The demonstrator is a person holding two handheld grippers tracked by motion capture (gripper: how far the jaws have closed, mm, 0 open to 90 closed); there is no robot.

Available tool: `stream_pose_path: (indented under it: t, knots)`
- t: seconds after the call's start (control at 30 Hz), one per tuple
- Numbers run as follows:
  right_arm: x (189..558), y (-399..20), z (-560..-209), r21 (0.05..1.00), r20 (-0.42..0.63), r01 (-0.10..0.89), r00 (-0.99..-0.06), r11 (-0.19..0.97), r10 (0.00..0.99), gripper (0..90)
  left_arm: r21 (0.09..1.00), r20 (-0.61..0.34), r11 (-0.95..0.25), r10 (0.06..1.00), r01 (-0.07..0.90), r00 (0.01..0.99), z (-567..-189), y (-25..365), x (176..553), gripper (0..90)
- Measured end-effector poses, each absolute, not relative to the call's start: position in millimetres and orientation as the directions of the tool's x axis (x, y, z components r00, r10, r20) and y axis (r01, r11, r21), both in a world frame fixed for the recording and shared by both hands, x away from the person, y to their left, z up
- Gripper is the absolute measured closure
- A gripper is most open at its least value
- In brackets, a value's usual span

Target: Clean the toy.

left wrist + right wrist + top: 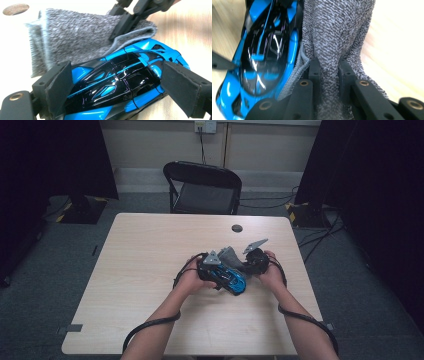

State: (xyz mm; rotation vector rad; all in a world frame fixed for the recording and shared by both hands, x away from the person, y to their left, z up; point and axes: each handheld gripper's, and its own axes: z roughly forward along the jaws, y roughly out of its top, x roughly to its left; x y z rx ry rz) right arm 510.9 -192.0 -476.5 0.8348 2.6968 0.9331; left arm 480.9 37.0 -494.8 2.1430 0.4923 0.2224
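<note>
My left gripper (115,87) clamps the toy car (117,82) across its width, while my right gripper (329,72) pinches the grey cloth (337,32) lying along the car's side.

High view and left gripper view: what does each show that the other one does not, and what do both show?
High view alone: the chair, the forearms, the whole table and the floor.
Left gripper view alone: the left hand-held gripper with its pads pressed on the sides of the car, and the weave of the cloth.
Both: blue car, grey cloth pinched by the right hand-held gripper, and the table's hole.
</note>
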Motion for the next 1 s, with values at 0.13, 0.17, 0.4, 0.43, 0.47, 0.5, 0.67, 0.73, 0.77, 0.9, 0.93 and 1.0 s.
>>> stream_pose_path:
  t: [0.13, 0.17, 0.4, 0.43, 0.47, 0.5, 0.67, 0.73, 0.77, 0.9, 0.93, 1.0]
  knots:
    - [503, -200, -477, 0.615, 0.023, 0.456, -0.826, 0.643, 0.564, 76.9, 0.819, -0.02, -0.512, 0.426, 0.259, 0.905, -496, 37, 480, 10.8]
    - [502, -202, -477, 0.616, 0.023, 0.455, -0.827, 0.643, 0.562, 76.9, 0.816, -0.019, -0.516, 0.426, 0.26, 0.905, -495, 37, 480, 10.7]
    - [492, -213, -476, 0.614, 0.025, 0.459, -0.824, 0.642, 0.566, 76.9, 0.81, -0.024, -0.522, 0.427, 0.268, 0.904, -494, 36, 481, 10.8]
    - [491, -214, -476, 0.614, 0.024, 0.461, -0.822, 0.641, 0.569, 76.9, 0.805, -0.027, -0.527, 0.426, 0.272, 0.905, -494, 36, 481, 10.8]
    - [490, -215, -476, 0.616, 0.027, 0.462, -0.822, 0.638, 0.569, 76.8, 0.805, -0.025, -0.528, 0.424, 0.269, 0.905, -493, 36, 481, 10.8]
    - [489, -216, -476, 0.618, 0.029, 0.464, -0.82, 0.635, 0.571, 76.8, 0.804, -0.026, -0.529, 0.424, 0.271, 0.905, -493, 35, 481, 10.8]
    - [483, -221, -477, 0.622, 0.034, 0.472, -0.813, 0.624, 0.581, 76.8, 0.8, -0.029, -0.532, 0.428, 0.277, 0.903, -493, 35, 481, 10.7]
    - [481, -222, -477, 0.622, 0.034, 0.474, -0.812, 0.623, 0.583, 76.8, 0.8, -0.029, -0.532, 0.429, 0.278, 0.903, -493, 35, 481, 10.7]
    - [480, -223, -476, 0.621, 0.031, 0.476, -0.81, 0.623, 0.586, 76.7, 0.8, -0.029, -0.532, 0.429, 0.278, 0.903, -493, 35, 481, 10.8]
    - [475, -227, -476, 0.624, 0.032, 0.48, -0.804, 0.616, 0.594, 76.6, 0.8, -0.022, -0.535, 0.425, 0.271, 0.905, -492, 34, 481, 10.8]
    - [474, -228, -476, 0.625, 0.034, 0.484, -0.801, 0.613, 0.598, 76.7, 0.799, -0.021, -0.538, 0.423, 0.269, 0.906, -492, 34, 481, 10.8]
    - [471, -229, -476, 0.624, 0.028, 0.482, -0.8, 0.615, 0.599, 76.5, 0.801, -0.027, -0.532, 0.427, 0.275, 0.904, -492, 33, 480, 10.8]
